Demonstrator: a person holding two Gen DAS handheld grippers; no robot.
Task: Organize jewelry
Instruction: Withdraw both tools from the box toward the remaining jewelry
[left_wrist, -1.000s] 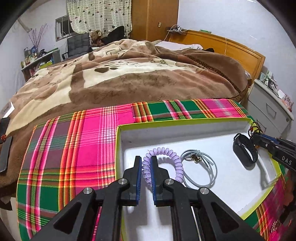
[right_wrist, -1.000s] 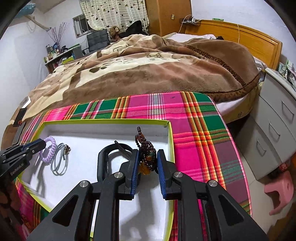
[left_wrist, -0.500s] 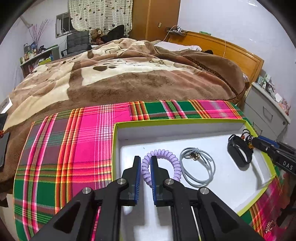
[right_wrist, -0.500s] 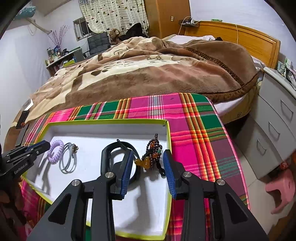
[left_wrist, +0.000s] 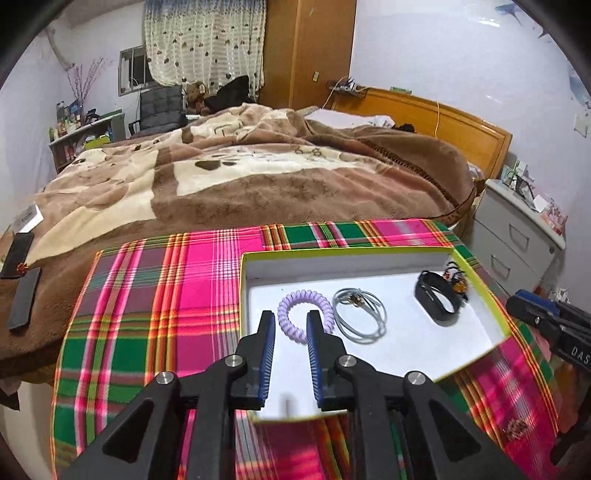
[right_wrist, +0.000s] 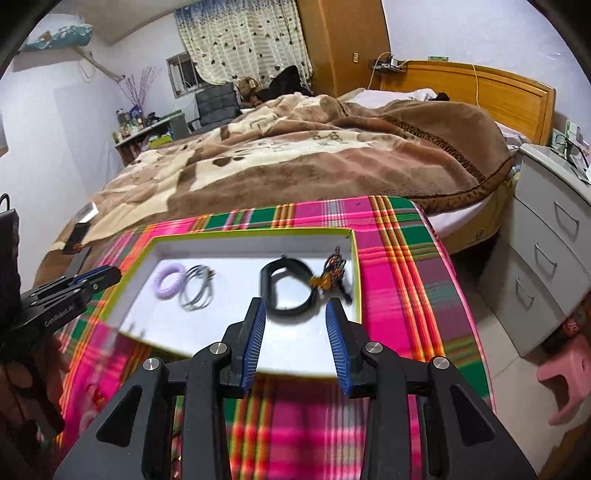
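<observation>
A white tray with a yellow-green rim (left_wrist: 347, 252) (right_wrist: 355, 273) lies on a plaid cloth. In it lie a purple coil hair tie (left_wrist: 303, 309) (right_wrist: 168, 281), a grey cord bracelet (left_wrist: 360, 314) (right_wrist: 195, 290), a black wristband (left_wrist: 436, 303) (right_wrist: 288, 290) and a dark beaded bracelet (left_wrist: 456, 275) (right_wrist: 330, 271). My left gripper (left_wrist: 290, 341) is open and empty, just short of the hair tie. My right gripper (right_wrist: 295, 334) is open and empty, near the tray's front edge, short of the wristband.
The plaid cloth (left_wrist: 147, 295) covers the foot of a bed with a brown blanket (left_wrist: 258, 177). A white drawer cabinet (right_wrist: 546, 258) stands at the right. A small beaded piece (left_wrist: 515, 430) lies on the cloth near the front. Dark flat items (left_wrist: 22, 295) lie at the left.
Both grippers opened and pulled back. The left let go of the purple hair tie, the right let go of the beaded bracelet; both items now lie in the tray.
</observation>
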